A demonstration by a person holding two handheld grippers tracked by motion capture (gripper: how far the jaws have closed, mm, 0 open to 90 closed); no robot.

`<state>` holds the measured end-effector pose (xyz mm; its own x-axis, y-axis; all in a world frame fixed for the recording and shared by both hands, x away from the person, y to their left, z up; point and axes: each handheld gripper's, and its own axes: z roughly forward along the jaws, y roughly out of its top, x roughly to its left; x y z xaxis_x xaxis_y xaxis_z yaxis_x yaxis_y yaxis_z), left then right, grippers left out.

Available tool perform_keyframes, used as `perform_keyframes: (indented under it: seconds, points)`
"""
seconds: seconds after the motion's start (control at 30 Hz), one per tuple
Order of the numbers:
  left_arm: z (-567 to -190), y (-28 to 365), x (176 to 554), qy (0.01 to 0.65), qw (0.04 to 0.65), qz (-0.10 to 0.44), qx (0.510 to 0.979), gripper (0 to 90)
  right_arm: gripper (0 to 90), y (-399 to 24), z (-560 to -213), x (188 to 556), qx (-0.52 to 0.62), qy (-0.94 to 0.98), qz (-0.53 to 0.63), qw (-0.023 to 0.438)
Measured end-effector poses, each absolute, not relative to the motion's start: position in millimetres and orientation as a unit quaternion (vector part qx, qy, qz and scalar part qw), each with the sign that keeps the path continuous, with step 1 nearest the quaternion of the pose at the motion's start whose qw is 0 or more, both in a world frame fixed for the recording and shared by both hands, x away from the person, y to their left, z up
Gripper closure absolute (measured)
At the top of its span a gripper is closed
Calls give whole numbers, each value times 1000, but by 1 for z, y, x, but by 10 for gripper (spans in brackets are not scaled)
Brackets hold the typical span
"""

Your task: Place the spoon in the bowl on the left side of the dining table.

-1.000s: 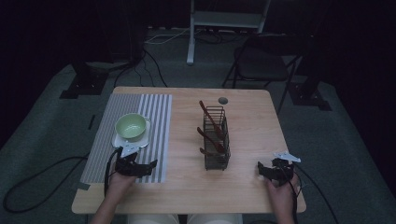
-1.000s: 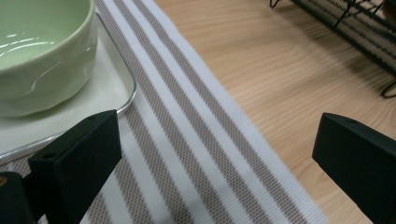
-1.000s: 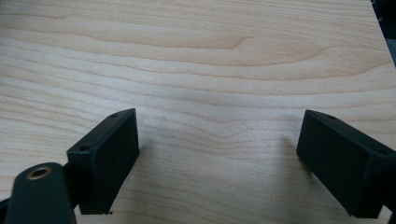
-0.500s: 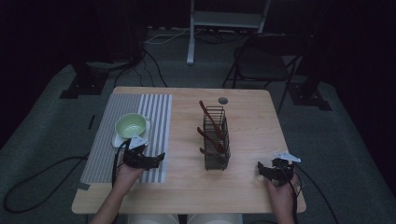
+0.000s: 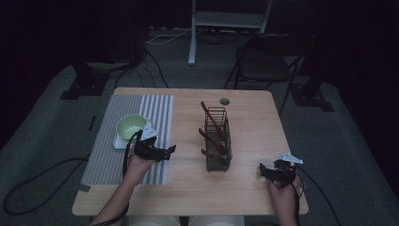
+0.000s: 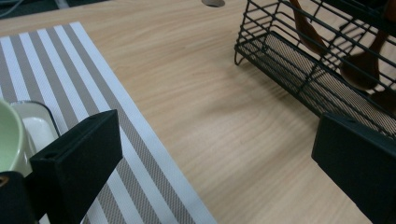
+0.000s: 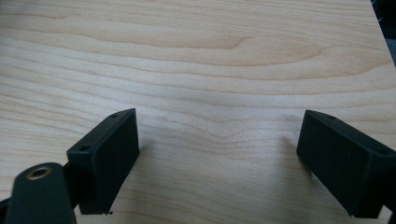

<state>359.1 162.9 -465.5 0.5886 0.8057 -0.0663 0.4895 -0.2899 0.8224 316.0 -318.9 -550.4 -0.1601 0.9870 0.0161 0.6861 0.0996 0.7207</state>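
Observation:
A black wire basket (image 5: 217,141) stands at the table's middle with several brown wooden utensils (image 5: 212,123) leaning in it. On a grey striped placemat (image 5: 127,136) at the left, a pale green bowl (image 5: 130,125) sits on a white square plate (image 5: 119,142). My left gripper (image 5: 168,153) hovers open over the mat's right edge, jaws pointing toward the basket. In the left gripper view the gripper (image 6: 215,158) holds nothing, with the basket (image 6: 317,60) ahead at right and the bowl (image 6: 7,135) at the left edge. My right gripper (image 5: 262,172) rests open near the table's front right corner, and in the right gripper view the gripper (image 7: 217,158) frames bare wood.
A small round grey disc (image 5: 225,101) is set in the tabletop behind the basket. A dark folding chair (image 5: 266,61) and stand legs are on the floor beyond the table, and cables (image 5: 28,188) trail at the left. Bare wood lies between basket and right gripper.
My left gripper has moved forward and to the right, from the mat's front part toward the basket. The right gripper has stayed put.

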Motion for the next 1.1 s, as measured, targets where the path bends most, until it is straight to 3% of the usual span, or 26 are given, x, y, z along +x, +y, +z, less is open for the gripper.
perform_keyframes:
  seconds: [1.1]
  points:
    - [-434,118,426,407,460,179,768,17,122,-319,-550,316,599,699,303,248]
